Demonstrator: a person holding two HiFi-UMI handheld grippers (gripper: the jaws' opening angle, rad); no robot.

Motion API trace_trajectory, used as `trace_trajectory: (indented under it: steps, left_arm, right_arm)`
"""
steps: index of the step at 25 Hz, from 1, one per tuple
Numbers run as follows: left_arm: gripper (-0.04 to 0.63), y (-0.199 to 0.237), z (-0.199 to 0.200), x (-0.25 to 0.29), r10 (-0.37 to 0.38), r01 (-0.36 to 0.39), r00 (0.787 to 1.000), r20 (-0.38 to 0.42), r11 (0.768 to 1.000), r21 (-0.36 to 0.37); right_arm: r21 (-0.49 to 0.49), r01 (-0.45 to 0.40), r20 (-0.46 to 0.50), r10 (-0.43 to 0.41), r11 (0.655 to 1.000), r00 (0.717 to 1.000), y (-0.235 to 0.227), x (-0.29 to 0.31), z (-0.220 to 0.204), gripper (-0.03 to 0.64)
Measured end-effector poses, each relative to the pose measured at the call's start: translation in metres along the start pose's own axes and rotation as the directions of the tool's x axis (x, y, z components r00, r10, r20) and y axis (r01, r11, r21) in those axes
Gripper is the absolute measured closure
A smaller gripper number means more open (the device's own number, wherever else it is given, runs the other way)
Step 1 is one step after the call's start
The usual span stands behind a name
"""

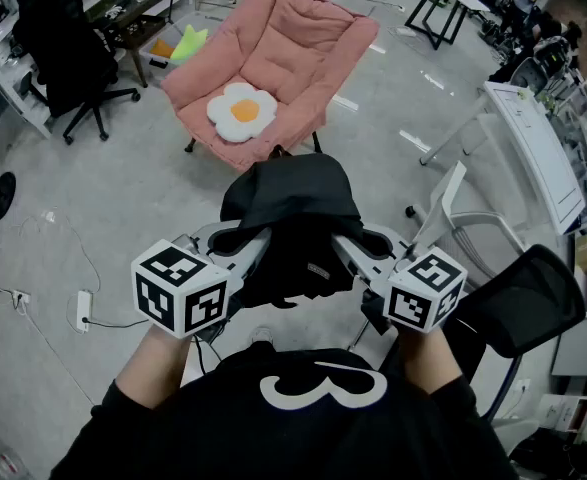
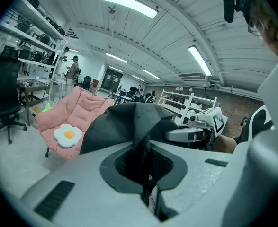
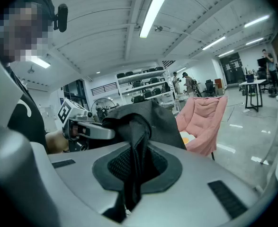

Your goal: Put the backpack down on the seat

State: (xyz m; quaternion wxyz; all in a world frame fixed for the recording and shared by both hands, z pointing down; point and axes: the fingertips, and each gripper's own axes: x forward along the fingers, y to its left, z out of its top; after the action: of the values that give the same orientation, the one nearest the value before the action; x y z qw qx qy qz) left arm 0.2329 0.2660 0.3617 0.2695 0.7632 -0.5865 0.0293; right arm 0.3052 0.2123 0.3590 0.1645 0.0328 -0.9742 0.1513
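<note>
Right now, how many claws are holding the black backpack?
2. The left claw grips fabric at the left side of the backpack, the right claw at its right side; both are shut on it.

A large white mark that reads as the number 3 is printed on the chest of the person's black shirt [image 1: 273, 438]. The cubes on the left gripper [image 1: 256, 246] and the right gripper [image 1: 345, 250] carry black-and-white square code patterns, with no letters. A small pale tag on the black backpack [image 1: 293, 203] is too small to read. No other writing can be read.
</note>
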Motion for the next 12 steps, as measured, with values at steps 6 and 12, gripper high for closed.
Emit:
trace_trajectory:
  steps: [6,12]
  left_arm:
    - [0.583,0.001,0.001,0.002,-0.007,0.007,1.0,-0.001,1.0,0.017]
    - [0.583,-0.006,0.011,-0.01,-0.022,0.022,1.0,0.017,0.999,0.042]
  right_arm:
    - [0.005,0.011,0.004,-0.011,1.0,1.0,-0.002,0.0,-0.002,0.589]
    - [-0.031,0.008,0.002,-0.008,0.999,1.0,0.012,-0.006,0.009,0.589]
